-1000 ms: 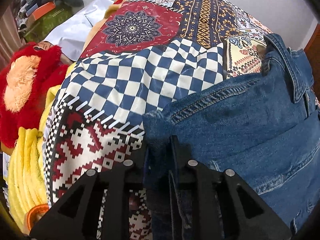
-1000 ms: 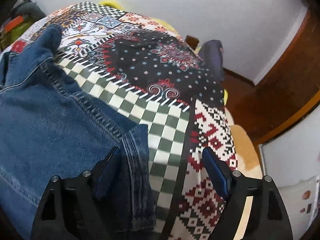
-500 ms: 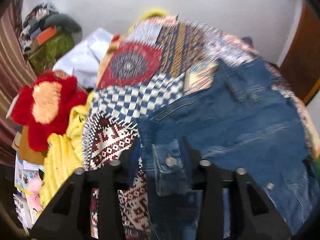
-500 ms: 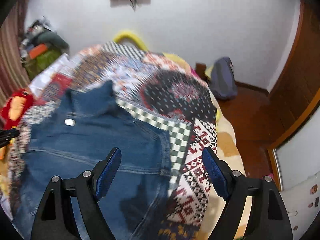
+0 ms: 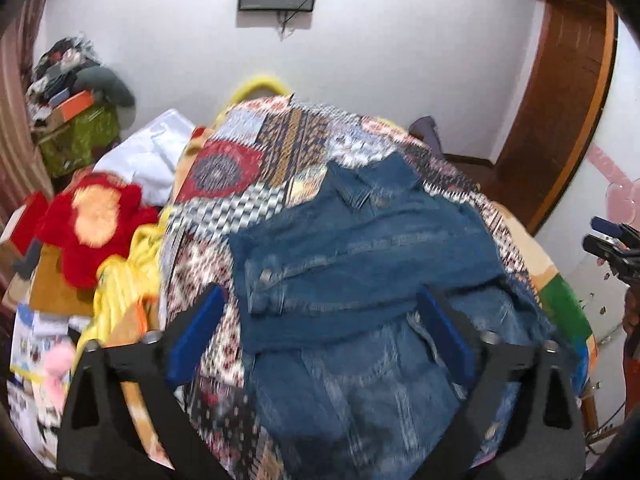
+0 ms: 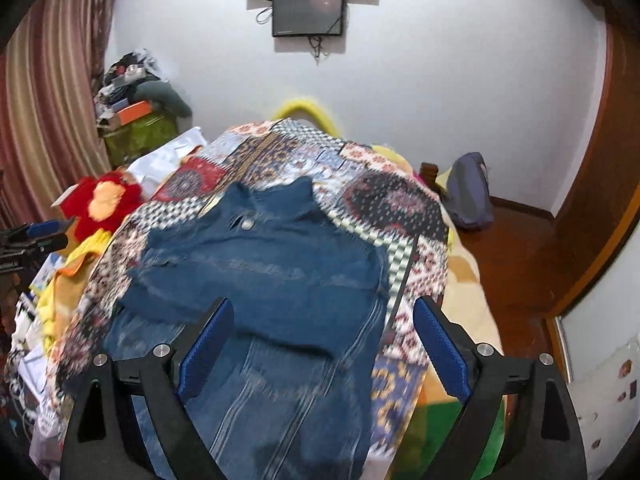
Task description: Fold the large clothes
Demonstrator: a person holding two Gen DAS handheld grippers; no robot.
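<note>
Left wrist view: denim jacket (image 5: pixel 360 256) lies flat on the patchwork bedspread (image 5: pixel 260 152), collar toward the white wall, both sleeves folded across the chest. Cloth is heavy blue denim, faded in streaks toward the hem, with raised seams; a metal button below the collar shows only in the right wrist view (image 6: pixel 248 223). The hem is cut off by the bottom of both frames. Motion blur smears the stitching and the quilt's print.

Left gripper (image 5: pixel 320 320): jaws have just been opening and stand wide, blue ribbed pads (image 5: pixel 196 332) clear of the cloth, nothing between them but jacket seen below. Right gripper (image 6: pixel 324 336): jaws also just opened further, wide apart, holding nothing; pads (image 6: pixel 440 348) are the same blue ribbed rubber on black angular fingers.

Bedspread (image 6: pixel 392 200): thin printed fabric, squares of checks, medallions and geometric bands, draped over the bed edges. Left of the jacket, a shaggy red and orange plush (image 5: pixel 92 224), with fuzzy yellow fabric (image 5: pixel 124 276) beside it. Beyond the plush, white sheeting (image 5: pixel 156 156), crumpled. Far left of the jacket, a heaped pile with a green box (image 5: pixel 80 136); contents unreadable. Above the jacket on the wall, a dark flat screen (image 6: pixel 308 12) with loose cables. Right of the jacket, on the wooden floor, a grey-blue bag (image 6: pixel 468 192), and a brown door frame (image 5: pixel 568 92).
</note>
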